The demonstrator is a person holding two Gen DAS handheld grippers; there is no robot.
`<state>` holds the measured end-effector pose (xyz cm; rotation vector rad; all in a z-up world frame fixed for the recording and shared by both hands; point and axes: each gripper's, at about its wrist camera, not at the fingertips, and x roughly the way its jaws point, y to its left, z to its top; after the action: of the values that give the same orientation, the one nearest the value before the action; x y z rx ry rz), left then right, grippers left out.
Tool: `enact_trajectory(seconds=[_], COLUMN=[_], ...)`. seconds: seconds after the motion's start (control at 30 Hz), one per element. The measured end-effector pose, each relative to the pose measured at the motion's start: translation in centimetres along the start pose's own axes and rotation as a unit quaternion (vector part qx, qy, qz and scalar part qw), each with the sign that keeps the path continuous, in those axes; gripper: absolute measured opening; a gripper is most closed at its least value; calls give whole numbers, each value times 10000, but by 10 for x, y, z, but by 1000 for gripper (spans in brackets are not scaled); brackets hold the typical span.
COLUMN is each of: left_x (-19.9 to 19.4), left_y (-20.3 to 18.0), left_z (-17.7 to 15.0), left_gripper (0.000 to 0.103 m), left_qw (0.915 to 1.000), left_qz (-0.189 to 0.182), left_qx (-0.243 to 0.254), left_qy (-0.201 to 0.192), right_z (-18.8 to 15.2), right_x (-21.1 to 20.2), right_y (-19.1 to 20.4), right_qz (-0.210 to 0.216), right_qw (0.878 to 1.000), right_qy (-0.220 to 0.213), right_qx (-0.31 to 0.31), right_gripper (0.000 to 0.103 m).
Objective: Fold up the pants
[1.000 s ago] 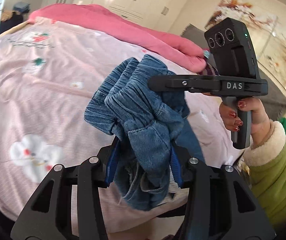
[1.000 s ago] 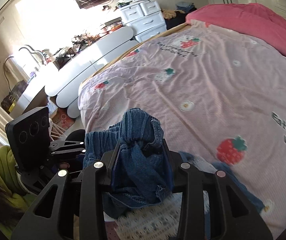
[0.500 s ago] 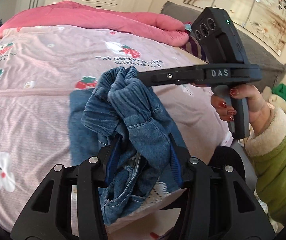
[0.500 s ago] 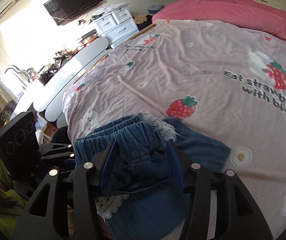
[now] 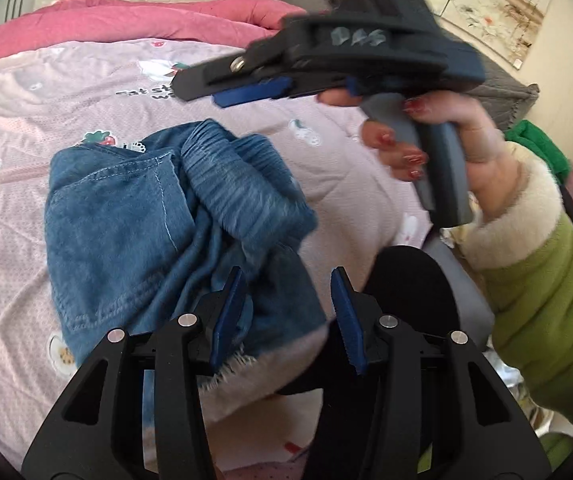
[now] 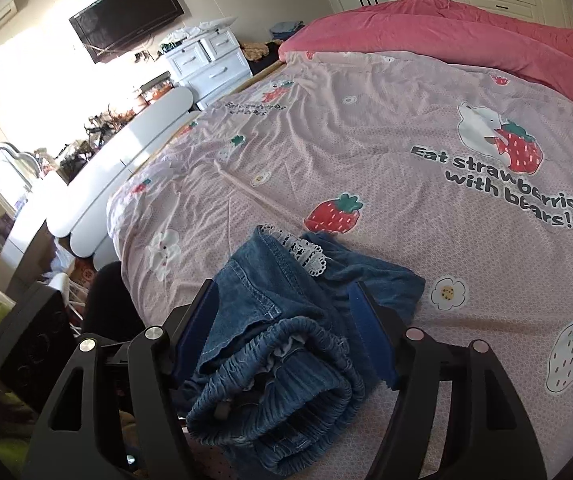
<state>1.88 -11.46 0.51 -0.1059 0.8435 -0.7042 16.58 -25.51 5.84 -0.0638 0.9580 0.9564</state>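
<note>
From where I sat, the pants (image 6: 286,336) lay in a crumpled heap at the near edge of the bed (image 6: 386,152), waistband bunched toward me and a lace-trimmed hem showing on the far side, so I judged the folding itself had not started. They had only been set down on the pink strawberry sheet. The right gripper (image 6: 286,340) had just been letting its jaws spread; the denim sat between them, but the blue pads stood clear of the cloth on both sides, so I read it as a release. The left gripper (image 5: 286,312) had its jaws partly apart. Its left pad touched a fold of denim while the right pad stood free, so I saw no real hold there either. What remained, as I judged it, was everything that counts: spreading the pants flat, laying the legs together, then folding them over.
</note>
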Motion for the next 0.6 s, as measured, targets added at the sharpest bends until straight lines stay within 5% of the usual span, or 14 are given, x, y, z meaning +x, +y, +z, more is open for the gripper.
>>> enact_trajectory(seconds=[0.13,0.23,0.43,0.6], left_x=[-29,-39,-29,-30], left_y=[8,19,48,51], left_z=[-1,-3,-7,-13], left_gripper=[38,48,48,52], left_qw=[9994,9955,9860,9878], left_qz=[224,883,1662,1551], left_qx=[5,17,-119,-156], left_qy=[-265,-338,-95,7], right_z=[-6,-15,-36,-50], right_x=[9,11,6,-8], right_y=[15,19,12,9], right_qz=[-337,-653,-899,-915], right_qw=[9988,9964,9948,9952], right_qy=[195,317,415,326], right_qx=[-313,-430,-258,-74], right_gripper=[67,67,67,69])
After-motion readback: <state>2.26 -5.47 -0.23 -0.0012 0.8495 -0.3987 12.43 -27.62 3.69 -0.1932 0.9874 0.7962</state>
